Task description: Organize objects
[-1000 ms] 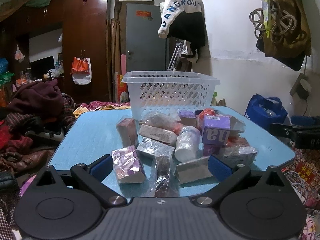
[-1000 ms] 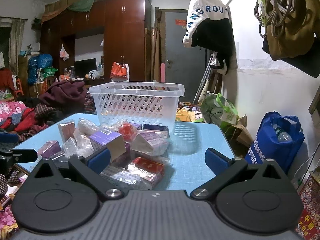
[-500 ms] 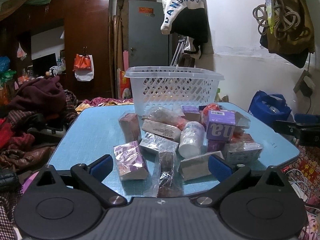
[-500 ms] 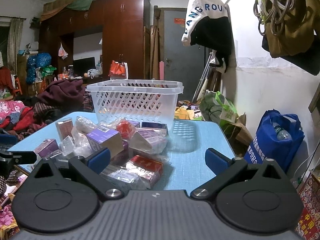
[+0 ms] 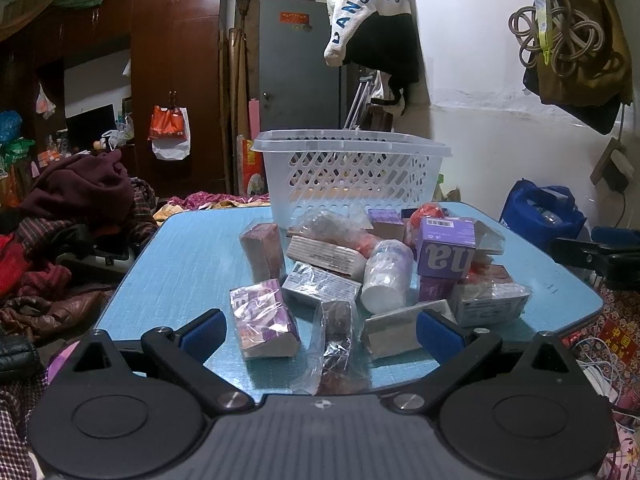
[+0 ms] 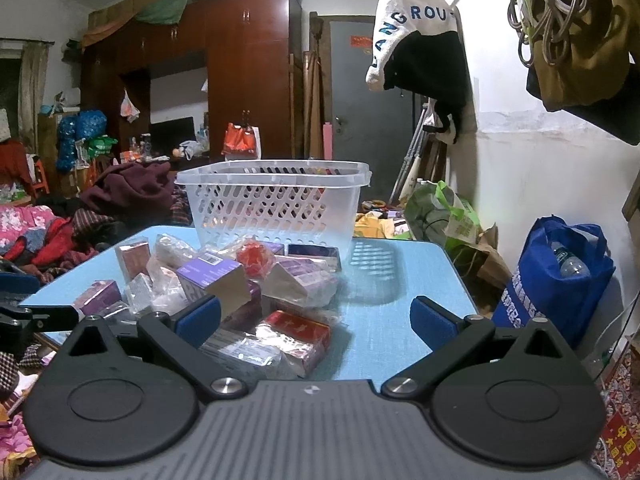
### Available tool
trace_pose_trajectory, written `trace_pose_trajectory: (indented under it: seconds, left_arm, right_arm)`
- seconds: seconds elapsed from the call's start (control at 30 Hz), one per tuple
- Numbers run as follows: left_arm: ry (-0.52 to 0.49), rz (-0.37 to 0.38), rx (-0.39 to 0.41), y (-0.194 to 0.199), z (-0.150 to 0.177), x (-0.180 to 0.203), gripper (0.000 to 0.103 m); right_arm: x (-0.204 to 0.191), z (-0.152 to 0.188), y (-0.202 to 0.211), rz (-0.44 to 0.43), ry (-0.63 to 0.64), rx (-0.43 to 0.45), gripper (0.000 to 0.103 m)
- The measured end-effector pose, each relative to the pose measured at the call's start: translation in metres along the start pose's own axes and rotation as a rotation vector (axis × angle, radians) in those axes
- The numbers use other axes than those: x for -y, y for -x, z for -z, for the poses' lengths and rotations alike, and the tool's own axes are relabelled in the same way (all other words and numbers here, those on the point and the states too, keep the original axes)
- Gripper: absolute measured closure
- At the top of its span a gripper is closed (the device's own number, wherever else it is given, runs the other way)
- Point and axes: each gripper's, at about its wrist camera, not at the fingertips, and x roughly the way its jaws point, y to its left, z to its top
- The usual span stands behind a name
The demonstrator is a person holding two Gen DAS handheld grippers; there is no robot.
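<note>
A pile of wrapped boxes and packets lies on a blue table [image 5: 192, 264]. It holds a purple box [image 5: 446, 254], a white bottle [image 5: 386, 278], a small purple packet [image 5: 262, 322] and a red box [image 6: 298, 334]. A white plastic basket [image 5: 352, 176] stands behind the pile; it also shows in the right wrist view [image 6: 276, 204]. My left gripper [image 5: 320, 334] is open and empty at the table's near edge, facing the pile. My right gripper [image 6: 316, 320] is open and empty, low at the pile's right side.
Heaps of clothes [image 5: 76, 216] lie left of the table. A blue bag [image 6: 556, 276] stands on the floor to the right. Clothes and a coiled rope [image 5: 560, 36] hang on the white wall. A dark wardrobe [image 6: 240, 80] stands behind.
Both grippers have dropped slightly and edged closer to the pile. Both stay open. Nothing on the table has moved.
</note>
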Motion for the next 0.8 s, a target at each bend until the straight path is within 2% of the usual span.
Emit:
trace_pose_trajectory:
  seconds: [0.8]
  left_arm:
    - [0.004,-0.007,0.002,-0.0004,0.0003,-0.0019,0.0]
  right_arm:
    - [0.0016,0.0012,0.0015,-0.019,0.001,0.008,0.0]
